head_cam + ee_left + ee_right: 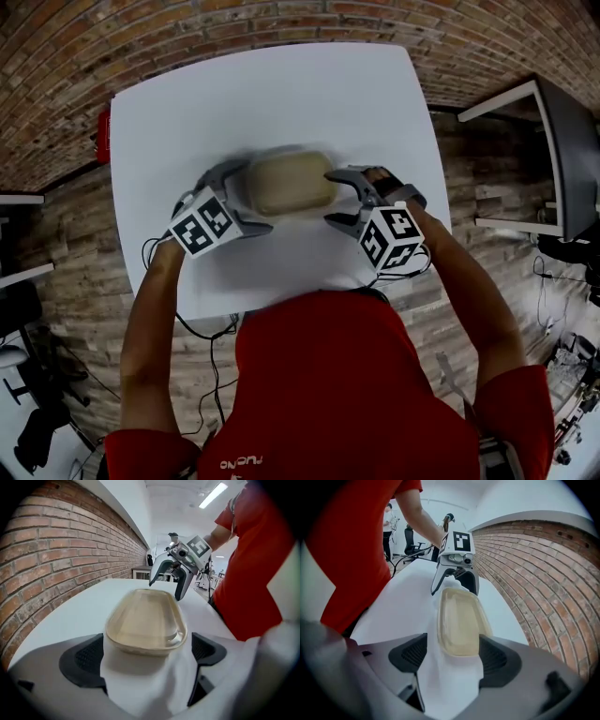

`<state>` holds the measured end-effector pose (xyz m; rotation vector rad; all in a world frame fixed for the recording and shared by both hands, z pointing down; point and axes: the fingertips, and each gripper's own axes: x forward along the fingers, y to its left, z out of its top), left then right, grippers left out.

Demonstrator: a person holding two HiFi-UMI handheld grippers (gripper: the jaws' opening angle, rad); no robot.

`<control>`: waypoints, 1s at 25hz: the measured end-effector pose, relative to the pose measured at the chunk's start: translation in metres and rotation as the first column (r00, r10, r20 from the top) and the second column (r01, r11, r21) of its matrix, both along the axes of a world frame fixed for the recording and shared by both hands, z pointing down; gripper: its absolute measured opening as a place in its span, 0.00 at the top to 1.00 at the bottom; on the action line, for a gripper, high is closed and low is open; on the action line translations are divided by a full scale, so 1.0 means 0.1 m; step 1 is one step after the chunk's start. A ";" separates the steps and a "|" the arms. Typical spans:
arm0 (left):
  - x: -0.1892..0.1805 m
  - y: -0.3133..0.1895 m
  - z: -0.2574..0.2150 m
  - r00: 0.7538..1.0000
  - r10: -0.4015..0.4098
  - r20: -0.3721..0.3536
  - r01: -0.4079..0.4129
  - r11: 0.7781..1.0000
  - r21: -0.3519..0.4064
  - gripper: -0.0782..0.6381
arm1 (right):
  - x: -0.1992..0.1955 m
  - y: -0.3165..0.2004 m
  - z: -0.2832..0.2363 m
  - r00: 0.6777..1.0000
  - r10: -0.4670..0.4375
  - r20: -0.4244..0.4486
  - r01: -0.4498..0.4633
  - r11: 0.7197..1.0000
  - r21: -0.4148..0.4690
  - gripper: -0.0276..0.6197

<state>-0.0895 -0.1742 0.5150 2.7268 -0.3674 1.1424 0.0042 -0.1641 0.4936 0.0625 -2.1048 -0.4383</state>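
A beige oblong container with a clear lid lies in the middle of the white table. My left gripper stands open with its jaws on either side of the container's left end. In the left gripper view that end sits between the dark pads. My right gripper is open at the container's right end. In the right gripper view the container reaches in between the pads, close to the right one. Each gripper shows in the other's view, the right gripper and the left gripper.
The person in a red shirt stands at the table's near edge. A small red object is at the table's left edge. A dark desk stands to the right, with cables on the brick-patterned floor.
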 end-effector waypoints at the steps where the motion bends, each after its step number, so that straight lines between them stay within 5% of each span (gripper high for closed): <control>1: 0.01 -0.01 0.02 1.000 0.007 0.007 -0.007 1.000 -0.008 0.12 | 0.00 -0.01 0.01 1.000 -0.001 -0.002 0.001 1.000 0.012 0.48; 9: 0.11 -0.07 0.08 0.999 0.030 0.023 -0.029 0.999 -0.027 0.12 | 0.02 -0.14 0.15 0.999 -0.015 -0.031 0.017 0.998 0.058 0.48; 15: 0.13 -0.11 0.09 1.000 0.012 0.015 -0.012 1.000 -0.010 0.12 | 0.04 -0.23 0.17 0.995 -0.064 -0.073 0.076 0.982 0.175 0.48; 25: 0.11 -0.15 0.15 0.998 -0.020 0.059 0.017 0.999 0.044 0.12 | 0.07 -0.18 0.09 0.996 -0.068 -0.064 0.061 0.992 -0.107 0.49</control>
